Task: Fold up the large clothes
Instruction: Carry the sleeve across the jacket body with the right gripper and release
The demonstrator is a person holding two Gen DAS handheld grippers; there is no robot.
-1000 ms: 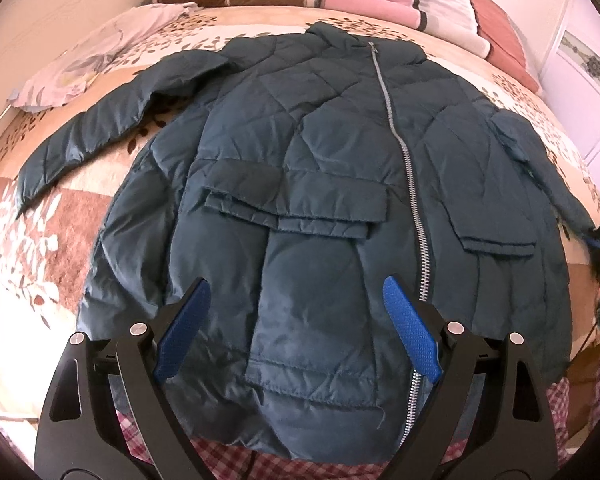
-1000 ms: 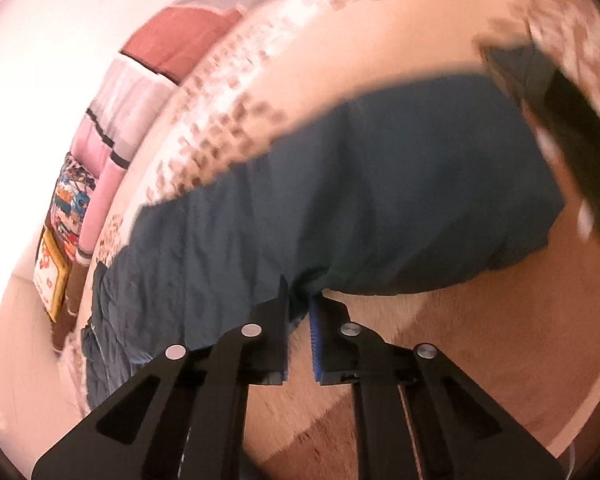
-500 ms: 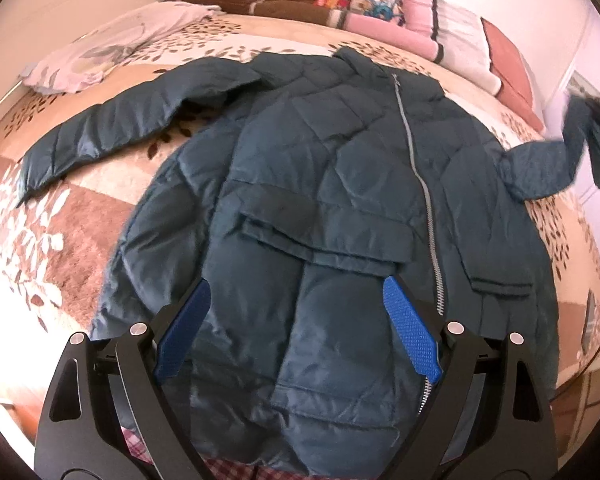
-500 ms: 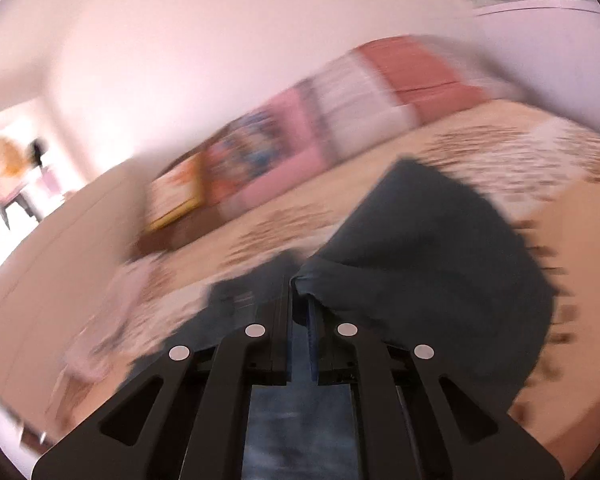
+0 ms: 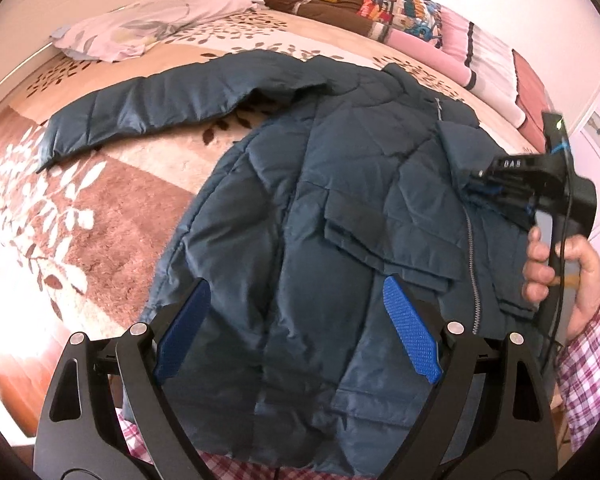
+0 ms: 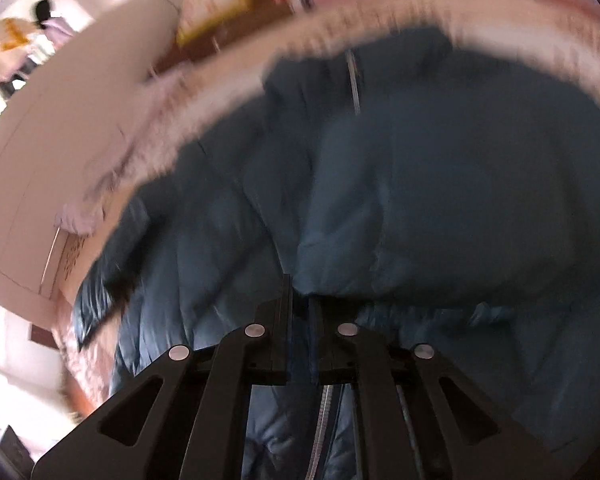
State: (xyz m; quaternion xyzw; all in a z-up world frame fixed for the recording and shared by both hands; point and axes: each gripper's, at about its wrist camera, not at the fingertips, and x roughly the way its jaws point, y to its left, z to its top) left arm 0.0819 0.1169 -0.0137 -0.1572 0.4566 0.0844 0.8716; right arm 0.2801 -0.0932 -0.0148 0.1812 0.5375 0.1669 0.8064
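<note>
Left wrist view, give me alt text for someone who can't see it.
A dark teal quilted puffer jacket lies on a leaf-patterned bed, one sleeve spread out; the right tongs clamp the other sleeve over its front. The open left tongs hover above the hem.

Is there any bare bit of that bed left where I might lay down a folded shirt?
Yes. The leaf-patterned bedspread lies bare left of the jacket, below its outstretched sleeve. A narrower strip runs above that sleeve, beside the lilac pillowcase. The head of the bed is crowded with cushions; the right side is taken by the right tongs clamping the other sleeve.
</note>
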